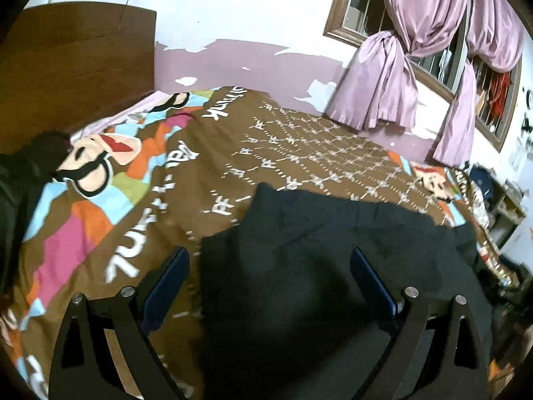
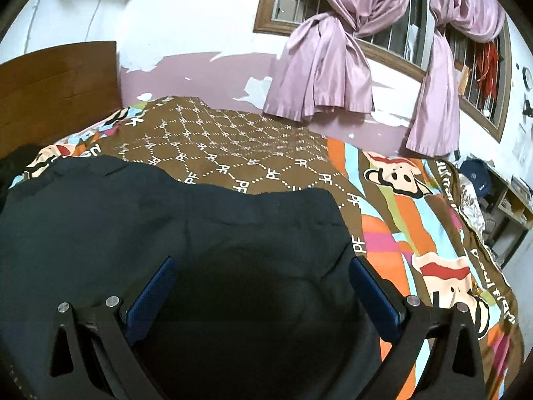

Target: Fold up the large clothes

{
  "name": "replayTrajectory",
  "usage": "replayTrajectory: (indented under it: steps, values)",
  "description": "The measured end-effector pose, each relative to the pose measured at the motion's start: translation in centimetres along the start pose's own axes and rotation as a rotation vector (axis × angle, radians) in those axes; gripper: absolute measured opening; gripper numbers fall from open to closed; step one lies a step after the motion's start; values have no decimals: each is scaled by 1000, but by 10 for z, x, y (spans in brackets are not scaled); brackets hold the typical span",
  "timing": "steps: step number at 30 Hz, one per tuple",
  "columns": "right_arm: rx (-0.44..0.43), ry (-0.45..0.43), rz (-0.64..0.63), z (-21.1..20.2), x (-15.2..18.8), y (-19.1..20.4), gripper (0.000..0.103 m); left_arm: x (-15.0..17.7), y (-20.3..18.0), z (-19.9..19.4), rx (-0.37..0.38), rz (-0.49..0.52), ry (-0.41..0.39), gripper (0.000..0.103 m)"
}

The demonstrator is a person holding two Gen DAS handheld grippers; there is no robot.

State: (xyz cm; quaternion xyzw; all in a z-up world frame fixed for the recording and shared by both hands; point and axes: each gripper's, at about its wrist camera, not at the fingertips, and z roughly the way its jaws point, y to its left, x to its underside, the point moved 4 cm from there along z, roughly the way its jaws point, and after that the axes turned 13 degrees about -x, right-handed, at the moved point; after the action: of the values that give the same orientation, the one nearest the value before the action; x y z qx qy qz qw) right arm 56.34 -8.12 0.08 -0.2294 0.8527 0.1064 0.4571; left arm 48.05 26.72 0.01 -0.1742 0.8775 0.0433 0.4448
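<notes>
Left gripper: blue-padded jaws spread wide, held over the dark navy cloth garment.
Right gripper: blue-padded jaws spread wide, held over the same garment.

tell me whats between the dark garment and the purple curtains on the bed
Only bare bedspread, its brown stretch with the dotted PF pattern, lies between the dark garment and the purple curtains. Both wrist views show it.

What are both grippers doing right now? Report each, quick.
Left gripper: open, fingers spread above the dark garment, holding nothing.
Right gripper: open, fingers spread above the same garment, holding nothing.
</notes>
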Motion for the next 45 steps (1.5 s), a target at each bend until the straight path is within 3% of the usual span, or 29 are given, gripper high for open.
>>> replayTrajectory:
  steps: [3, 7, 16, 29, 39, 45]
  values:
    - [3, -13, -21, -5, 0, 4, 103, 9, 9, -2, -27, 43, 5, 94]
    - [8, -14, -33, -5, 3, 7, 103, 23, 12, 2, -12, 58, 40, 94]
    - [24, 6, -52, -1, 16, -5, 103, 41, 5, 12, -21, 117, 37, 95]
    - [-62, 74, 264, -3, 45, -91, 103, 48, 7, 20, -45, 127, 47, 100]
    - [-113, 155, 325, 16, 61, -102, 103, 48, 7, 21, -43, 125, 46, 101]
    - [-197, 181, 390, 25, 73, -107, 103, 50, 9, 24, -38, 123, 50, 101]
